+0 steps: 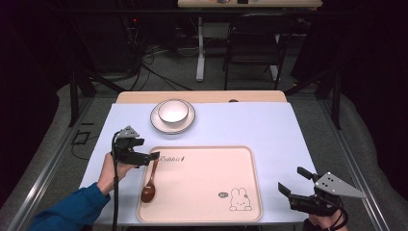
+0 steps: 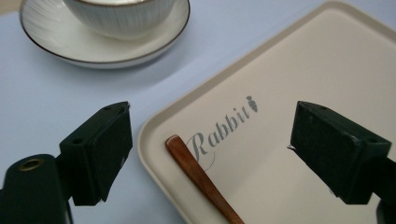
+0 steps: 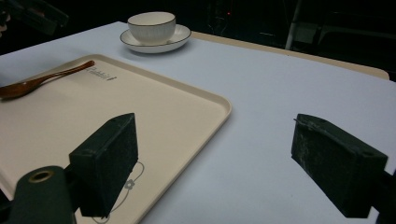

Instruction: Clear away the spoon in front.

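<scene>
Right gripper (image 1: 294, 185): you hold it nearest you, over the bare tablecloth (image 1: 279, 127) just off the tray's right edge; its jaws stand wide apart with nothing between them.
Tray (image 1: 207, 192): the cream tray lies in front of you, long side across the table, with a rabbit drawing (image 1: 239, 198) at its near right corner.
Spoon (image 1: 150, 185): the brown wooden spoon lies flat inside the tray along its left rim.
Spoon axis: its length runs near to far, leaning slightly right; the bowl end is toward you and the handle tip points away, ending by the "Rabbit" lettering (image 2: 219, 133).
Left gripper (image 1: 146, 155): you hold it above the tray's far left corner, released, jaws spread with nothing gripped.
Spoon and left gripper: in the left gripper view the handle (image 2: 201, 179) lies below and between the open jaws, apart from both pads.
Around the spoon: nothing lies on it or against it; the tray rim runs just to its left.
Bowl (image 1: 172, 111): the white bowl sits on a saucer (image 1: 159, 125) beyond the tray, well apart from the spoon.
</scene>
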